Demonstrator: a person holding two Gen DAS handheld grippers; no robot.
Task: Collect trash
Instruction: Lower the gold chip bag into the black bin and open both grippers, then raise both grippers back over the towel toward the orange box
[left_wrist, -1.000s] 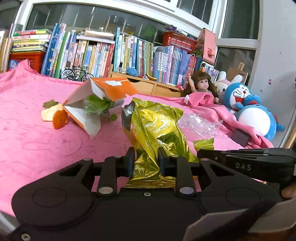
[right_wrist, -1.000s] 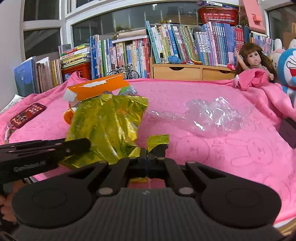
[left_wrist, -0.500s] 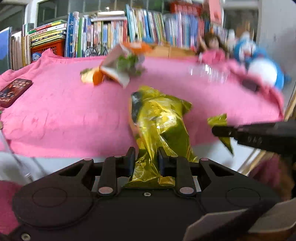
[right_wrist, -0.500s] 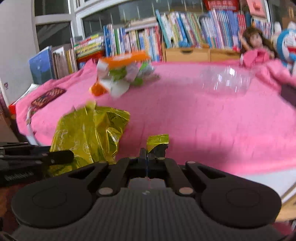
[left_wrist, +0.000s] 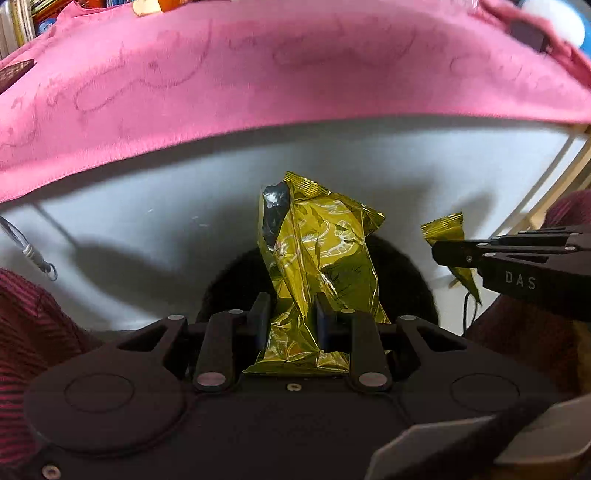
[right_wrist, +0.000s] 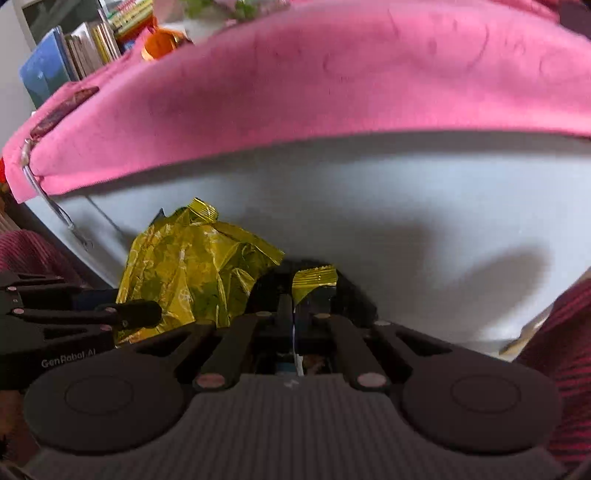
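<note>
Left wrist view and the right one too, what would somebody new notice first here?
Likely the shiny gold snack bag, pinched upright in the left tongs at the centre of the left wrist view, in front of a dark round opening. Next, the small torn gold strip clamped in the right tongs. Above both, the bright pink cloth fills the top.

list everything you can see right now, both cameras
gold snack bag: 1, gold, clamped in the left gripper below the table edge
torn gold strip: 1, gold, pinched in the right gripper
pink cloth: 1, pink, draped over the table above
dark round opening: 1, black, behind the bag; what it is cannot be told
books: several, mixed colours, far left
orange item: 1, on the cloth, blurred
sleeve: dark red striped, at the sides
left gripper: 1, black
right gripper: 1, black
</note>
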